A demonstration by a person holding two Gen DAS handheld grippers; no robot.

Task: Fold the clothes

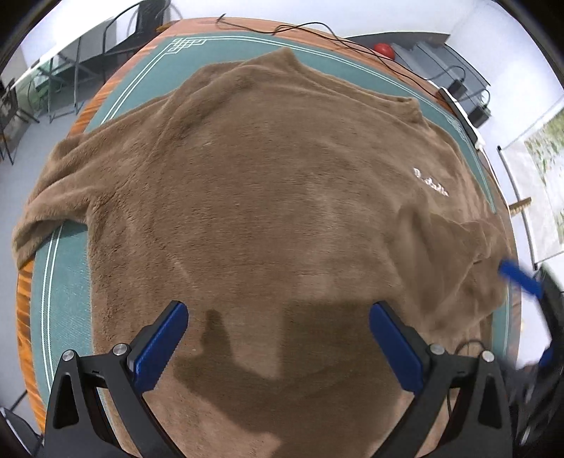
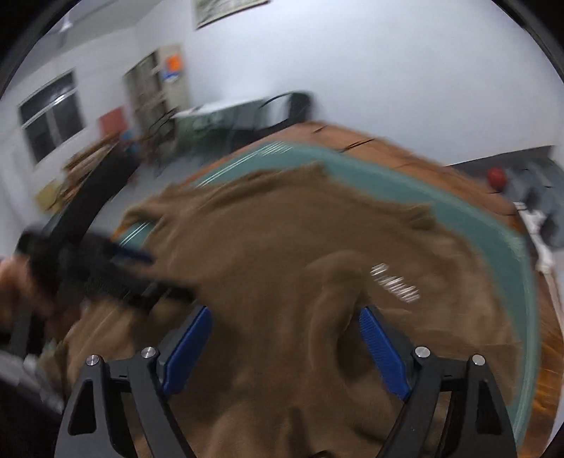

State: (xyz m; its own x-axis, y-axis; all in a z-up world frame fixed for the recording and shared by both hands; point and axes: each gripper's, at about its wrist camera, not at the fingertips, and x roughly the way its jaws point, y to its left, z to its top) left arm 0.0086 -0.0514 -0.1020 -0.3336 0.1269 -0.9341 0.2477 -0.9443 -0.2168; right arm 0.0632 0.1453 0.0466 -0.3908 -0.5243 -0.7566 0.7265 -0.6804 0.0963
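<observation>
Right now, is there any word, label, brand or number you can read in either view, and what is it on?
White embroidered script on the chest of the brown fleece top: lettering too small and blurred to read.
Framed picture high on the wall: too blurred to tell whether it bears any text.
Orange and blue sign on the cabinet: blurred, unreadable.
Nothing else carries text.

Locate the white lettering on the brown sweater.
In the left wrist view the white lettering sits on the right part of the brown sweater, below its neckline and near the green mat edge.
</observation>
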